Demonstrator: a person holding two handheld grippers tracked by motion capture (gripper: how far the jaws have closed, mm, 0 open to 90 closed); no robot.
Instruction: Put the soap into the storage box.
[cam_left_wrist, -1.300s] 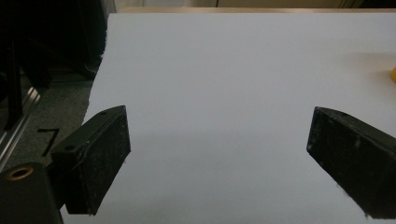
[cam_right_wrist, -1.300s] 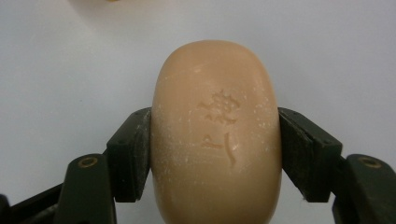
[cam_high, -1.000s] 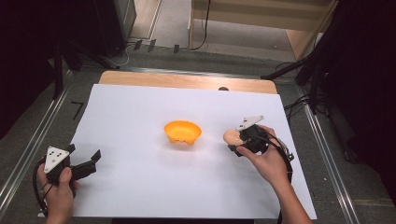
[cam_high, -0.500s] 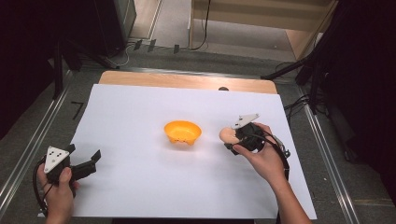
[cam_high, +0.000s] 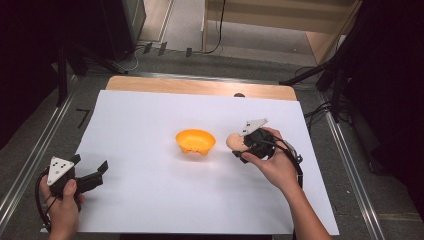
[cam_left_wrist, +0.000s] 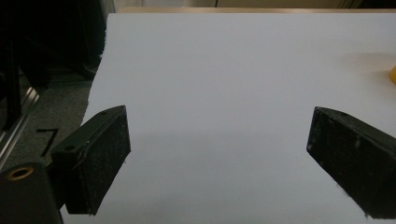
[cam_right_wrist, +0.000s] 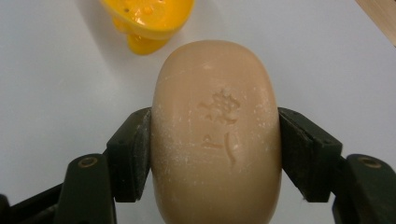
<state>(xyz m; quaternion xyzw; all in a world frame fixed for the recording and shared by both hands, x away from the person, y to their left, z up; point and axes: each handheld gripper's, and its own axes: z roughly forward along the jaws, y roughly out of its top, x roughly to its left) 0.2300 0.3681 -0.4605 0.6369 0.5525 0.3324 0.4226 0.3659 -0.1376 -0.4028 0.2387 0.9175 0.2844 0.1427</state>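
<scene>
Right gripper (cam_right_wrist: 215, 154) pinches the soap (cam_right_wrist: 215, 130) across its short sides, long axis along the jaws, dish (cam_high: 195, 141) just left and ahead on the surface, while left gripper (cam_left_wrist: 219, 158), jaws spread and empty, sits far off.

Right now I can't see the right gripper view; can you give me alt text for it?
A tan oval bar of soap with a stamped mark is clamped at its sides by the right claw and its black jaws. Beyond it, an orange dish sits on the white sheet.
</scene>
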